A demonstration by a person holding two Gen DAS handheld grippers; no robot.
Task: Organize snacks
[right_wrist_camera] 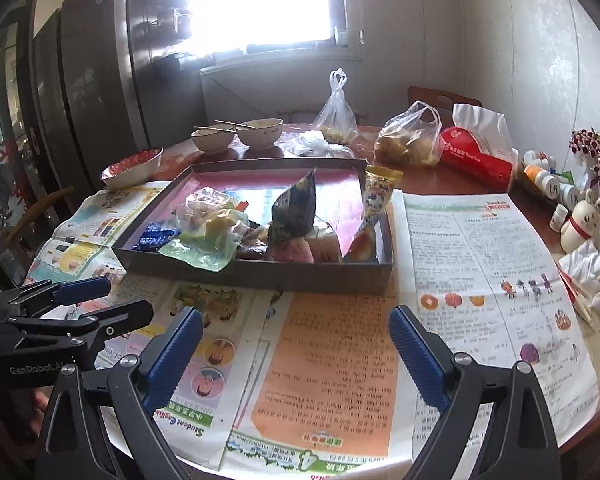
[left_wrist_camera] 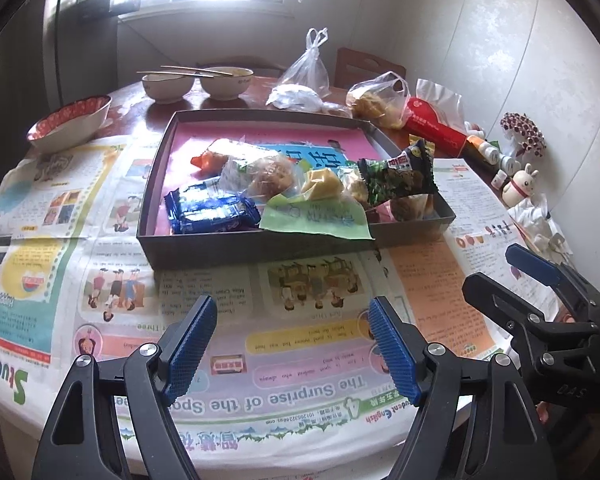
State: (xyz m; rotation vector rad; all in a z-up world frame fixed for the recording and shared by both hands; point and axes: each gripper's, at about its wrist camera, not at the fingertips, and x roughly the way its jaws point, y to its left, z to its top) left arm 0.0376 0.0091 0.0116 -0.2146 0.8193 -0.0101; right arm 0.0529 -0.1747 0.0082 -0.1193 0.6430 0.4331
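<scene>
A shallow dark box (left_wrist_camera: 260, 246) (right_wrist_camera: 260, 272) with a pink lining sits on newspaper in the middle of the table. It holds several wrapped snacks: blue packets (left_wrist_camera: 210, 210), a dark green packet (left_wrist_camera: 396, 178) (right_wrist_camera: 294, 210), clear-wrapped pastries (left_wrist_camera: 268, 176) and a light green wrapper (left_wrist_camera: 320, 216) that hangs over the front wall. A yellow packet (right_wrist_camera: 378, 196) leans on the box's right wall. My left gripper (left_wrist_camera: 292, 344) is open and empty, over the newspaper in front of the box. My right gripper (right_wrist_camera: 296, 348) is open and empty, in front of the box's right half.
Newspaper sheets (right_wrist_camera: 480, 280) cover the near table. Two bowls with chopsticks (left_wrist_camera: 198, 82), a red patterned bowl (left_wrist_camera: 70, 124), plastic bags (right_wrist_camera: 410, 138), a red tissue pack (right_wrist_camera: 478, 158), small bottles (right_wrist_camera: 548, 182), a rabbit figurine (right_wrist_camera: 582, 220) and crumpled tissue stand around the box.
</scene>
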